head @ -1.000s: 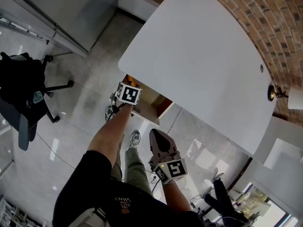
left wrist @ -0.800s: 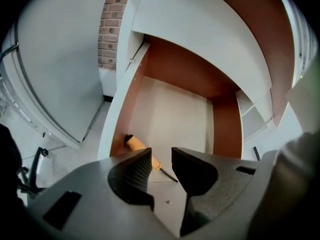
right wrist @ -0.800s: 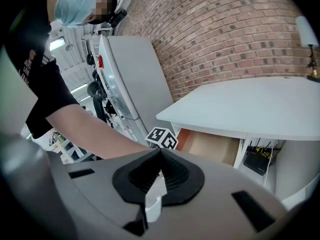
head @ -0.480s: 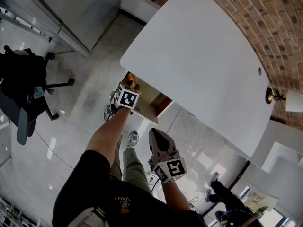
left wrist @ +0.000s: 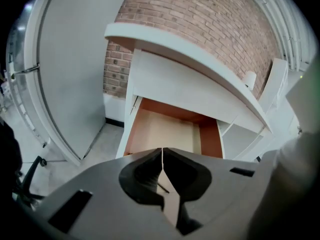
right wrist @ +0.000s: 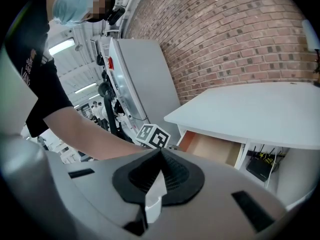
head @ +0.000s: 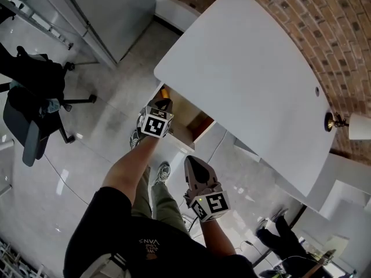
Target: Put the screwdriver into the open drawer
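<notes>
**Head view.** I hold the left gripper [head: 162, 105] over the front left corner of the open drawer [head: 186, 122]. The drawer is pulled out from under the white worktop [head: 249, 68]. The right gripper [head: 192, 161] hangs nearer to me, over the pale floor [head: 110, 126] and apart from the drawer, with its tips pointing toward the drawer's front. An office chair [head: 32, 106] stands well off to the left.

**Left gripper view.** The left gripper [left wrist: 162, 149] looks down into the drawer [left wrist: 165, 126], whose tan floor and orange-brown side walls are exposed. Its jaws have just been closing. Their tips now meet, with nothing between them. Through the narrow slot behind the tips I see a thin dark shaft lying on the drawer floor. I read it as the screwdriver [left wrist: 161, 186]. Its handle is hidden behind the gripper body, so I cannot tell which way it lies. The worktop [left wrist: 190, 51] runs above the drawer, and a brick wall [left wrist: 210, 19] rises behind it.

**Right gripper view.** The right gripper [right wrist: 161, 152] is closed and empty, its tips pressed together. Beyond it I see my left forearm [right wrist: 80, 131] reaching toward the drawer [right wrist: 210, 149]. The left gripper's marker cube [right wrist: 152, 136] sits just beside the drawer's near corner, below the worktop [right wrist: 260, 109].
</notes>
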